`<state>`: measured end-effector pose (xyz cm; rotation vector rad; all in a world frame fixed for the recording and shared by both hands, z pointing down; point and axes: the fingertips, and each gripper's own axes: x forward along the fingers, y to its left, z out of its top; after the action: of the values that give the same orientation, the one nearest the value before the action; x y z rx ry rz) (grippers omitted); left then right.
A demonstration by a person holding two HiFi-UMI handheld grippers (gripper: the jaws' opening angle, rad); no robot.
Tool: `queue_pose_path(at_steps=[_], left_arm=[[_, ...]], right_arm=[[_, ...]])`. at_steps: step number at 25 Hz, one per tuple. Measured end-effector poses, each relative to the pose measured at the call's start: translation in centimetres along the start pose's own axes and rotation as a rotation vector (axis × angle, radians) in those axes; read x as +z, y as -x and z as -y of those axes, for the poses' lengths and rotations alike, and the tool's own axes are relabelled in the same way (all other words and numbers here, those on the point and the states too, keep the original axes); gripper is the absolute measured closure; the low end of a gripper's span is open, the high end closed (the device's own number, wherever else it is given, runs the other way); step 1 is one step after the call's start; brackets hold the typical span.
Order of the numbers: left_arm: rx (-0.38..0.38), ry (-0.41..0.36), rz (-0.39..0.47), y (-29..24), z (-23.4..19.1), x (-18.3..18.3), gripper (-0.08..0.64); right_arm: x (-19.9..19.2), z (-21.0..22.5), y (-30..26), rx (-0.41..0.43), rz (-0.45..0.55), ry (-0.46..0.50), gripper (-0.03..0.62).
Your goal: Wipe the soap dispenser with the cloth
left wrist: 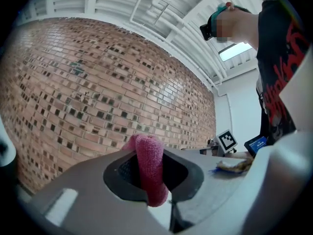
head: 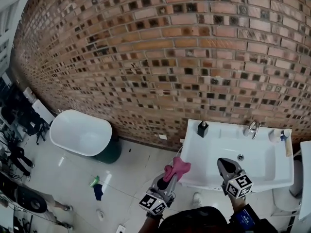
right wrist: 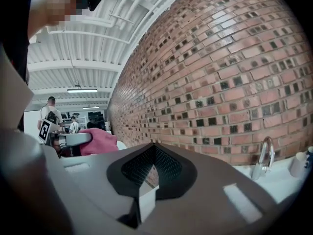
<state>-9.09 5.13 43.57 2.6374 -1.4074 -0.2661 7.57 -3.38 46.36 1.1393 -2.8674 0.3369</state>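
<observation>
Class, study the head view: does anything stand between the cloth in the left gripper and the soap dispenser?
Nothing visible does. The left gripper holds the cloth at the sink's front left corner; the soap dispenser stands at its back left, with only bare rim between. The right gripper sits off that line.

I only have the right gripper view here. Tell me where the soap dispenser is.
Observer: Head view: the soap dispenser stands on the sink's back left corner, by the brick wall.
Operator: Confirm the cloth grip.
Observer: Left gripper view: the pink cloth is pinched in the shut left claw.
Operator: Say whether the cloth touches the dispenser.
Observer: No; it is at the sink's front left edge, apart from the dispenser.
</observation>
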Motion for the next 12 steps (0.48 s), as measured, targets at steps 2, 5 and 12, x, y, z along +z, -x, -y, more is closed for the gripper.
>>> queue_pose_path(at_steps=[2,5,12], left_arm=[[-0.011,-0.048,0.022,-3.2,-1.0,1.4,0.509],[-0.035,-0.134,0.085,-7.0,-2.2,3.9,0.509],[0.026,0.028,0.013,-9.0,-7.0,-0.9,0.509]], right_arm=[[1.6,1.6,-1.9,0.022,0.024,0.014,0.592],[3.3,3.7,-4.8,0.071,0.020,0.064,0.592],[1.4,6.9,-10.7,0.057,-0.033,0.057,0.592]])
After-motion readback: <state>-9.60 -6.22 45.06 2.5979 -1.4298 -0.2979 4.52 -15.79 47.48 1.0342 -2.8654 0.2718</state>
